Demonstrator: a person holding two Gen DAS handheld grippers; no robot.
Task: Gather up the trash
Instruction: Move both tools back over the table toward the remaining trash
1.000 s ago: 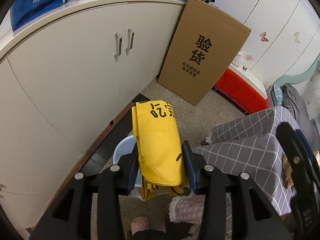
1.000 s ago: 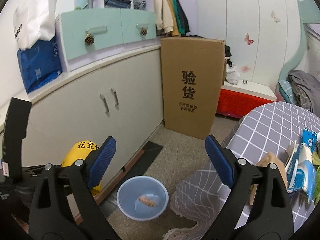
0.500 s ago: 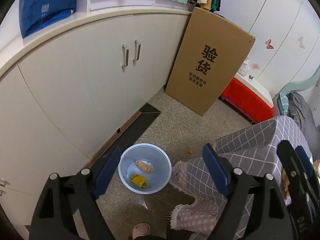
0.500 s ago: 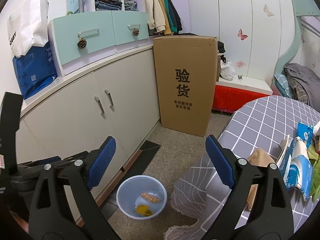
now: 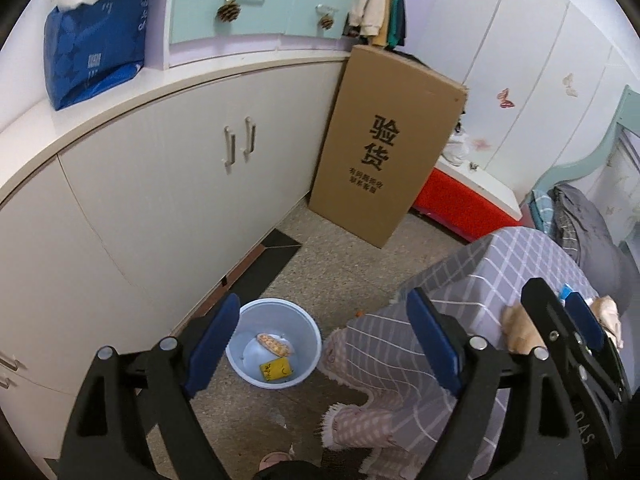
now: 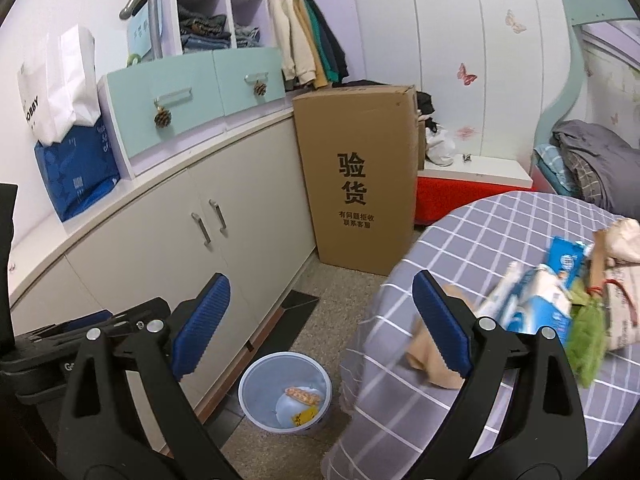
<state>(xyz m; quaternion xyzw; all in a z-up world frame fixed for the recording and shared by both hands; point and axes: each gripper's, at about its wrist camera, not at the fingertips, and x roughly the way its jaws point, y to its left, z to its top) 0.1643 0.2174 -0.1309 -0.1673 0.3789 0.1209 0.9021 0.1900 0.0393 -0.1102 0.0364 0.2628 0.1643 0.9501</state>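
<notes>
Speckled grey floor [image 5: 332, 248] runs between a long white cabinet [image 5: 132, 208] on the left and a round table under a grey checked cloth [image 6: 500, 240] on the right. Tall cardboard box [image 5: 384, 152] with black printed characters stands upright at the far end of the cabinet, a red low unit [image 5: 460, 204] just beside it. On the floor near the cabinet base sits a pale blue bin [image 5: 273, 347], upright, apart from the table's hanging cloth. Inside the bin: 1 yellow packet [image 5: 275, 369] lying flat at the near side and 1 orange-patterned wrapper [image 5: 273, 344] farther in, both resting on the bin bottom. Left gripper [image 5: 320, 344] is above the floor, with the bin showing between its fingers; its 2 blue pads [image 5: 210, 344] are spread wide with nothing between them. Right gripper [image 6: 320, 324] likewise has its 2 blue pads [image 6: 202, 318] spread wide, holding nothing. On the table top, right side: a tan crumpled paper [image 6: 432, 360] near the table edge, blue-and-white cartons [image 6: 536, 300] behind it, motion-blurred, and a green item [image 6: 586, 340] beside them; exact contacts cannot be told. Blue bag [image 6: 76, 176] and white bag [image 6: 60, 92] sit on the cabinet top, far left.
</notes>
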